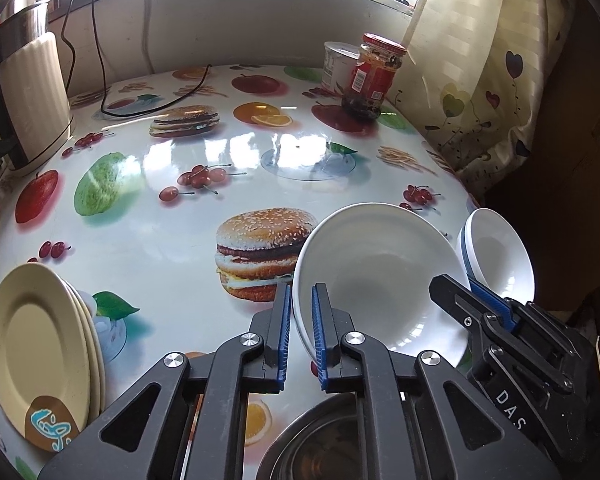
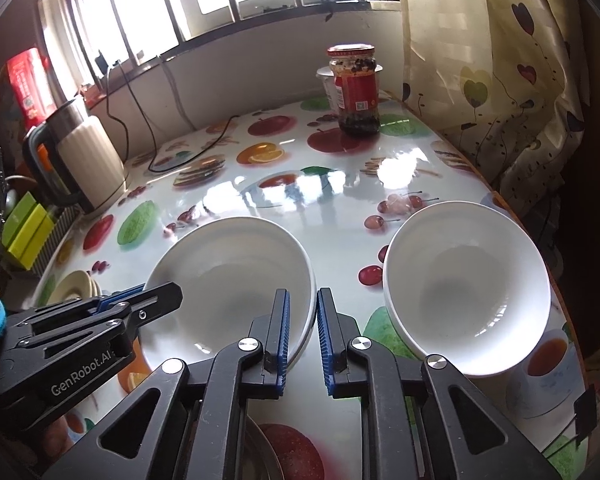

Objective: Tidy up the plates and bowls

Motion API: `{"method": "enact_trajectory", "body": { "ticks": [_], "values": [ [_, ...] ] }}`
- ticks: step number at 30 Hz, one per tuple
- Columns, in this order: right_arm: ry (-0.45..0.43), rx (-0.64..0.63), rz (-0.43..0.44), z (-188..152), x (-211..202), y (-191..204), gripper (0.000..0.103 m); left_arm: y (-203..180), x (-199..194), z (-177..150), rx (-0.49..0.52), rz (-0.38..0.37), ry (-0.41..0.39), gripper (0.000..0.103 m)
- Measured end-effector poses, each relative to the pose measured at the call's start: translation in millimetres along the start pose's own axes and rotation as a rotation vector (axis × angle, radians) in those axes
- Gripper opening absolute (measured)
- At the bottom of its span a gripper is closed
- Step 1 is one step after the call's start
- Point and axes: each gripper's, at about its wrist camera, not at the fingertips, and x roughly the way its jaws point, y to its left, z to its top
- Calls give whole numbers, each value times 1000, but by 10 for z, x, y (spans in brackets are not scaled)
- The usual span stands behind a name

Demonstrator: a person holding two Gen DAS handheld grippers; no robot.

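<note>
A large white bowl (image 1: 376, 272) sits near the table's front; it also shows in the right wrist view (image 2: 228, 280). My left gripper (image 1: 301, 334) straddles its left rim, jaws close around it. My right gripper (image 2: 303, 336) straddles its right rim; it shows in the left wrist view (image 1: 480, 300). A second white bowl (image 2: 468, 288) stands to the right, also seen in the left wrist view (image 1: 500, 256). Cream plates (image 1: 40, 352) are stacked at the left. A steel bowl (image 1: 320, 444) lies below my left gripper.
A red-lidded jar (image 1: 374, 76) and a white tub (image 1: 338, 66) stand at the back right. An electric kettle (image 1: 32, 100) with its cable is at the back left. A curtain (image 2: 500, 100) hangs past the table's right edge.
</note>
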Motion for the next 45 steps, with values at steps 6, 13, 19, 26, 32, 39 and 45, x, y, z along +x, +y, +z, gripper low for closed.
{"method": "enact_trajectory", "body": {
  "ticks": [6, 13, 19, 26, 32, 39, 45],
  "values": [
    [-2, -4, -5, -4, 1, 9, 13, -2, 4, -2, -1, -1, 0, 11],
    [-7, 7, -5, 8, -4, -8, 13, 4, 0, -9, -5, -2, -3, 11],
    [-26, 11, 2, 38, -46, -19, 13, 1, -76, 7, -9, -8, -20, 11],
    [-52, 11, 6, 46, -154, 14, 13, -13, -210, 0, -13, -17, -41, 11],
    [-76, -2, 11, 55, -316, 63, 13, -42, -383, -35, -9, -23, -65, 11],
    [-105, 2, 23, 8, -541, 108, 13, -57, -573, -132, -11, -34, -84, 11],
    [-108, -1, 24, -100, -698, 162, 13, -32, -706, -261, -19, -40, -90, 11]
  ]
}}
